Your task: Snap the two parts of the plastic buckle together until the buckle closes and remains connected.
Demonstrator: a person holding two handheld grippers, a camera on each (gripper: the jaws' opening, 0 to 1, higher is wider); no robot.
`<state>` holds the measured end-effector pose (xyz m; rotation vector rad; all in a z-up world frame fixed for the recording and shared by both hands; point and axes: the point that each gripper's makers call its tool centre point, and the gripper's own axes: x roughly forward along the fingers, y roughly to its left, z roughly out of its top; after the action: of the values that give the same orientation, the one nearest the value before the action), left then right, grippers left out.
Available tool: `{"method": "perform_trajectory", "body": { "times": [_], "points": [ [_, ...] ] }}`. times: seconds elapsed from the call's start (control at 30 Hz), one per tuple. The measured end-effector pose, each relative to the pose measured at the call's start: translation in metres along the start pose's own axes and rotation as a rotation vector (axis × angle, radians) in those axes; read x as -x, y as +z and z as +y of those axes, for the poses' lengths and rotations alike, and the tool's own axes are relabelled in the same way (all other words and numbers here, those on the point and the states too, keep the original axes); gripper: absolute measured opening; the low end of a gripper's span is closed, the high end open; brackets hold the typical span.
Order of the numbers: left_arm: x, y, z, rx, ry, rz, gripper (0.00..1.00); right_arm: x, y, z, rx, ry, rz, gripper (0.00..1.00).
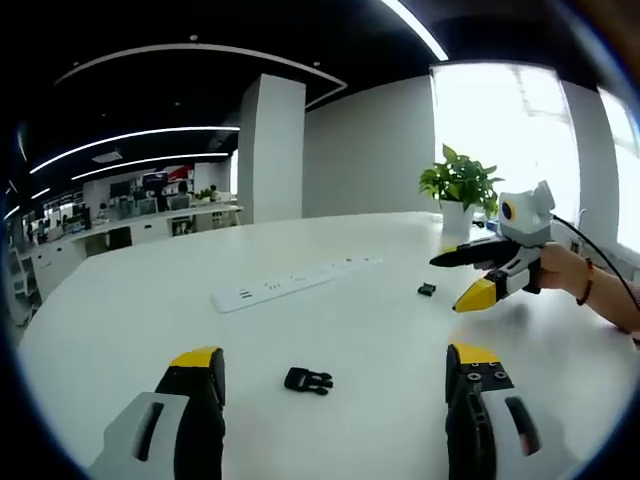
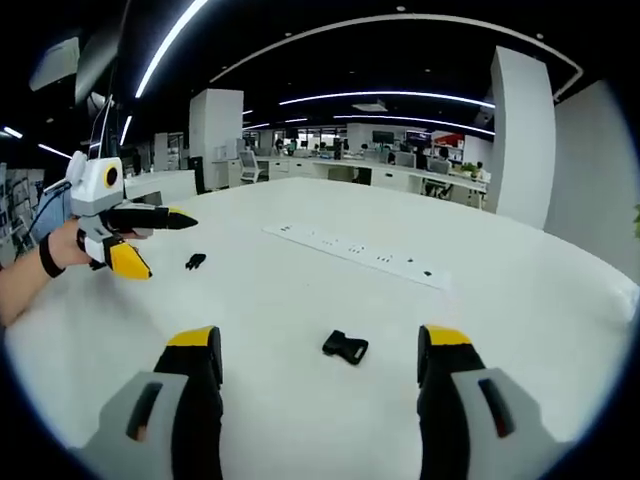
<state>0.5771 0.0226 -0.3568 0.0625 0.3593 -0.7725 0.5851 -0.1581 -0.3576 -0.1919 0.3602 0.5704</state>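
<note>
Left gripper [image 1: 335,372], right gripper [image 2: 318,355]: jaws released, each with a black buckle half [image 1: 308,380] [image 2: 345,347] lying ahead between its tips.

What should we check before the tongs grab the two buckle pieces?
1. Left tongs open: ok.
2. Right tongs open: ok.
3. Near buckle piece lies free on the table, between the left tongs' jaws and a little ahead of them: ok.
4. Far buckle piece is in sight, not yet held: ok.
5. The two pieces are joined: not ok, they lie apart.
6. Power strip lies away from both pieces: ok.
</note>
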Motion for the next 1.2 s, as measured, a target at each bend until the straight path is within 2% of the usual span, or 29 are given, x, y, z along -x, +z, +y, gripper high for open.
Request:
{"method": "perform_trajectory", "body": {
  "times": [0.43,0.6,1.2],
  "points": [
    [0.000,-0.008,-0.004,0.000,-0.017,0.034,0.92,0.002,-0.010,0.003,-0.015,0.013,0.026,0.80],
    [-0.002,-0.015,-0.002,-0.008,-0.021,0.068,0.92,0.002,-0.017,0.005,-0.014,0.019,0.051,0.80],
    [-0.004,-0.030,-0.006,-0.021,-0.029,0.134,0.91,-0.001,-0.019,0.005,-0.008,0.031,0.071,0.78]
  ]
}}
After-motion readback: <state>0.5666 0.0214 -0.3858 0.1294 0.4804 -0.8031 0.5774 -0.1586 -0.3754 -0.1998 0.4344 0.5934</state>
